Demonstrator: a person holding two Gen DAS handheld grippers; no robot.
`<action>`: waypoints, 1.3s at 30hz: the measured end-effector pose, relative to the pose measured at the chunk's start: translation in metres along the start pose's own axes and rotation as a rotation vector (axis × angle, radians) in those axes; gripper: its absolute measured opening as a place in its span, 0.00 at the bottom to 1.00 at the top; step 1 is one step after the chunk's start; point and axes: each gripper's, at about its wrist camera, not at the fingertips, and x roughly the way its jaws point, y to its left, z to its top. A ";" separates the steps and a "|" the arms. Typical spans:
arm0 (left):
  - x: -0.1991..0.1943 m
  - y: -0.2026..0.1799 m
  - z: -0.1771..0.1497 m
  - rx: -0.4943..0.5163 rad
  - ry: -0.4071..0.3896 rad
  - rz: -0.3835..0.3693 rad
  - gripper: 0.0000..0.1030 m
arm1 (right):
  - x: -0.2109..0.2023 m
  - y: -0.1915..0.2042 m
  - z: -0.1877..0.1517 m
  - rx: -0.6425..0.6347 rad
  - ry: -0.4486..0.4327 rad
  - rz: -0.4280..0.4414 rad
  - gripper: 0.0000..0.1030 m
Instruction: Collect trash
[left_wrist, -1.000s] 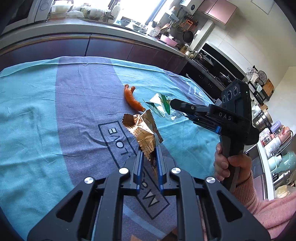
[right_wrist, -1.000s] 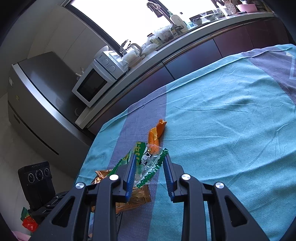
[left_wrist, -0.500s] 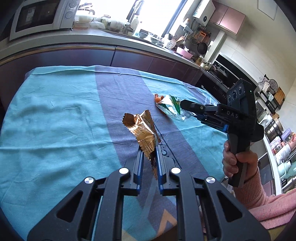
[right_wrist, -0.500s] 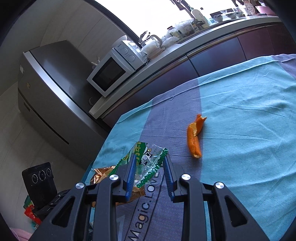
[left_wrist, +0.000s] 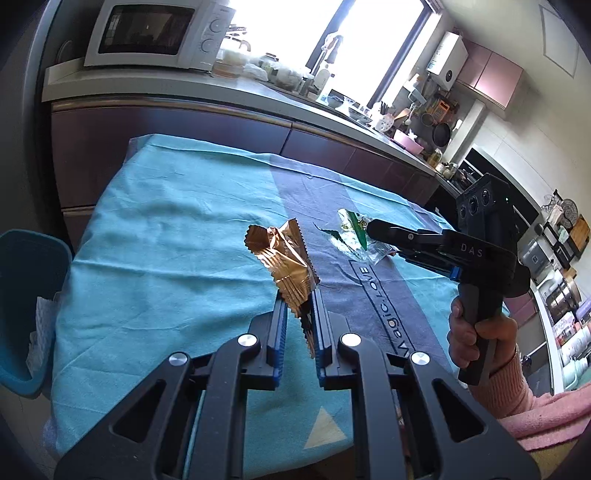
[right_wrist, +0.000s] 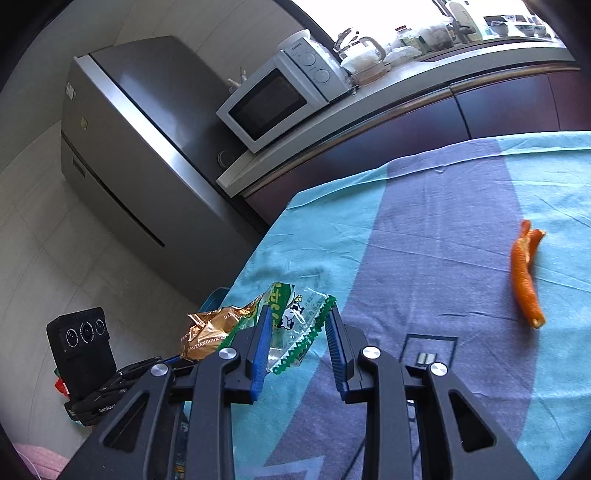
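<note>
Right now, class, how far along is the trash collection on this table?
Partly done. In hand: the left gripper pinches the gold wrapper, and the right gripper holds the green-edged clear wrapper, both lifted off the cloth. Left: the orange peel lies untouched. The blue bin beside the table holds only white paper.

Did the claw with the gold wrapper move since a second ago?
Yes. The left claw carried the gold wrapper toward the table's left end: the microwave and a blue bin have come into its view.
</note>
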 end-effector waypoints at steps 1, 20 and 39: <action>-0.003 0.002 -0.001 -0.005 -0.004 0.009 0.13 | 0.004 0.004 0.001 -0.007 0.007 0.007 0.27; -0.055 0.037 -0.006 -0.080 -0.094 0.151 0.13 | 0.074 0.072 0.005 -0.135 0.123 0.108 0.27; -0.088 0.065 -0.003 -0.126 -0.163 0.277 0.13 | 0.116 0.110 0.009 -0.200 0.178 0.160 0.27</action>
